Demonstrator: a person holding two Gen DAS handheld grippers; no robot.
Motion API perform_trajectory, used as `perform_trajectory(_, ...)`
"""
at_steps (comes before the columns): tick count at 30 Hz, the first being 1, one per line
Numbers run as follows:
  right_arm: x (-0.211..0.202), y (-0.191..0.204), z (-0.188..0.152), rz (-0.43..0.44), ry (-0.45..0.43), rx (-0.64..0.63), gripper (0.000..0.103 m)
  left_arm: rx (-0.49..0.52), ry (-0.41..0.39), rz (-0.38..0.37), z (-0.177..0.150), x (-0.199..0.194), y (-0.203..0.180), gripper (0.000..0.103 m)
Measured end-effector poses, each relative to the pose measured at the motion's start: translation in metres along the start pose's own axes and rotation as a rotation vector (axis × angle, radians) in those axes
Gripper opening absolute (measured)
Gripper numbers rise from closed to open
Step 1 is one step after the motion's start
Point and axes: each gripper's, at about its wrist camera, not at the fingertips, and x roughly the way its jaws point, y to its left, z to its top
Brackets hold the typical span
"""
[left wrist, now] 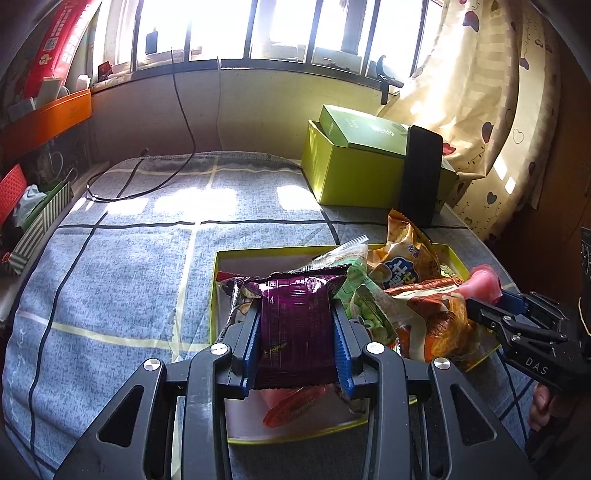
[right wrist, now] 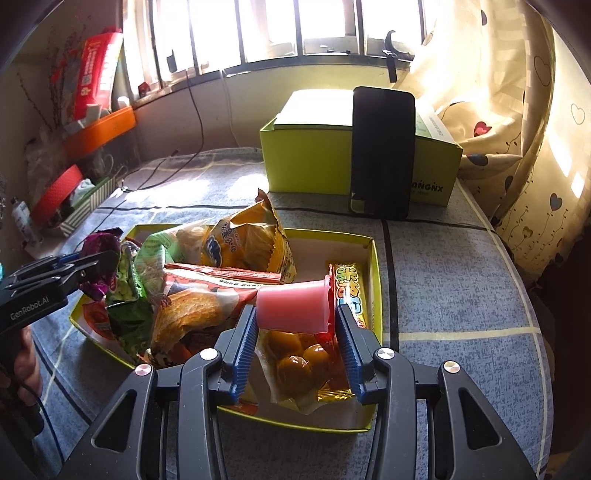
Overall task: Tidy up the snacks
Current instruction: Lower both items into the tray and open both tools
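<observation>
Ahead of me stood a barred window, sun pouring through onto the blue checked bedspread below it; heart-print curtain hung at its right.

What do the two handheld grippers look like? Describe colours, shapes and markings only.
Both are alike: the left gripper and the right gripper have matte black angular linkage arms with triangular cut-outs, silver round pivot bolts, and blue ribbed finger pads. Seen from the side, the right body reads "DAS" in white and the left reads "GenRobot.AI". A bare hand grips the left gripper's black handle.
</observation>
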Motion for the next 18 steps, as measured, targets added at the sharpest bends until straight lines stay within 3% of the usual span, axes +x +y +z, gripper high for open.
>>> perform_trajectory(8, -0.004, 0.002, 0.000, 0.000, -0.012, -0.013, 0.048, 0.003, 0.009, -0.039, 0.003, 0.010, 0.000, 0.036)
perform_trajectory(11, -0.011, 0.004, -0.001, 0.004, -0.028, -0.019, 0.050, 0.002, -0.005, -0.058, 0.004, 0.008, 0.000, 0.039)
perform_trajectory(13, -0.016, 0.005, -0.002, 0.003, -0.036, -0.020, 0.050, 0.000, -0.023, -0.064, 0.005, 0.004, 0.000, 0.048)
perform_trajectory(18, -0.030, 0.010, -0.007, 0.014, -0.048, -0.022, 0.052, 0.007, -0.048, -0.070, 0.006, -0.008, -0.003, 0.050)
